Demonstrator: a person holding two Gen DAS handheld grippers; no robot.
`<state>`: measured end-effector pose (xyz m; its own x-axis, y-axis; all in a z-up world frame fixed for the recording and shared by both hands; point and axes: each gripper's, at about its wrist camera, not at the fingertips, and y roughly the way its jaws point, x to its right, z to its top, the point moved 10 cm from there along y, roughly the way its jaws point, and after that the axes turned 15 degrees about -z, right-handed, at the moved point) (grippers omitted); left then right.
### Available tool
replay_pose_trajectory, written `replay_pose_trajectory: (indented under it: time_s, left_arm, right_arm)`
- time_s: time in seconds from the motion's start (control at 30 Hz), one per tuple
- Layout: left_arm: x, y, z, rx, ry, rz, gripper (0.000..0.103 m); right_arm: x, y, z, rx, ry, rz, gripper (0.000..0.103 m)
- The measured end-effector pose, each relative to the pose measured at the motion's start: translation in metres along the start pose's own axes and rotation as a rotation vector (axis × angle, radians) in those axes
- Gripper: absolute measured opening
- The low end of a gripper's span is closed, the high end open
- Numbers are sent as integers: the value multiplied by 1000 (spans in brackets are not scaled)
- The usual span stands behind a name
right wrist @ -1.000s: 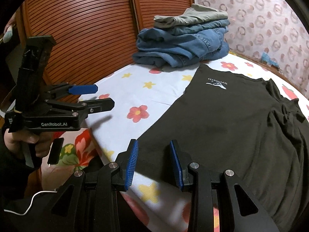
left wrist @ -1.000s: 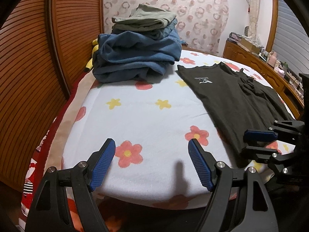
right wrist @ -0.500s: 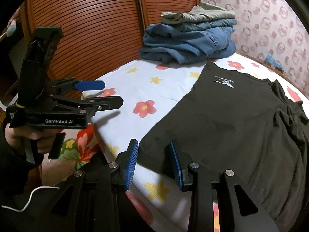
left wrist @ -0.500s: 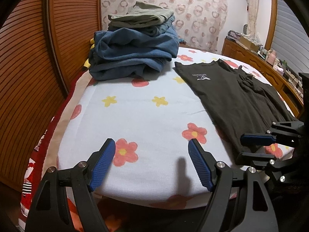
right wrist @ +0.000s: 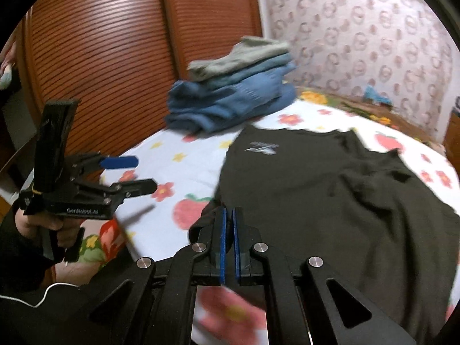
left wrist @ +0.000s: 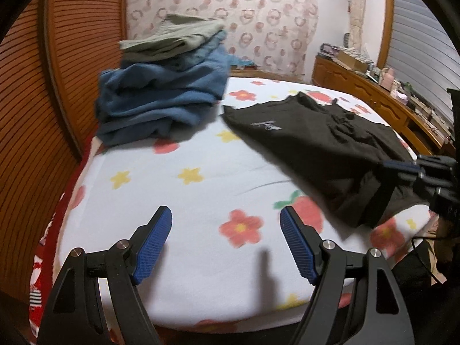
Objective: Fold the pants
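On the flowered bed (left wrist: 201,201), in the left wrist view, the left gripper (left wrist: 225,240) hangs with jaws wide apart and nothing between them; the black pants (left wrist: 316,149) lie to its right. In the right wrist view, the right gripper (right wrist: 228,230) has its jaws together, clamped on the near edge of the black pants (right wrist: 330,195). I think the lift should be slow, so that the cloth does not slip.

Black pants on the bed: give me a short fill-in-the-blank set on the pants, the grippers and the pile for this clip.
1. The right gripper is shut on the near edge of the ___ pants.
2. The left gripper is ___, nothing between its pads.
3. On top of the folded pile lies a ___ garment.

Missing words: black; open; grey-green
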<state>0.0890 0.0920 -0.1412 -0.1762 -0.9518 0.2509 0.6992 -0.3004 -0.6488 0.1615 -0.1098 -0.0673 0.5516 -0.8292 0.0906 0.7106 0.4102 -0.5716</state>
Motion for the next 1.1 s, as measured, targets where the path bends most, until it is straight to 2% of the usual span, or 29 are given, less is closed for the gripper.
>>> replay_pose_trajectory:
  time_s: [0.23,0.53,0.87,1.1]
  left_arm:
    - [37,15,17,-8,70,-57,78]
    - [96,30,45,-9,169,-156,78]
    - [162,50,52,-44,258,-271,78]
    - [195,71,42,-105,304,-332,78]
  right_arm:
    - [58,-37,0,45,77,-121,4]
    - [108,-85,-13,71,163,-256,4]
    - [131,-115,-43,41,233,-385,4]
    - [138,-123,-49,15,282,-412,4]
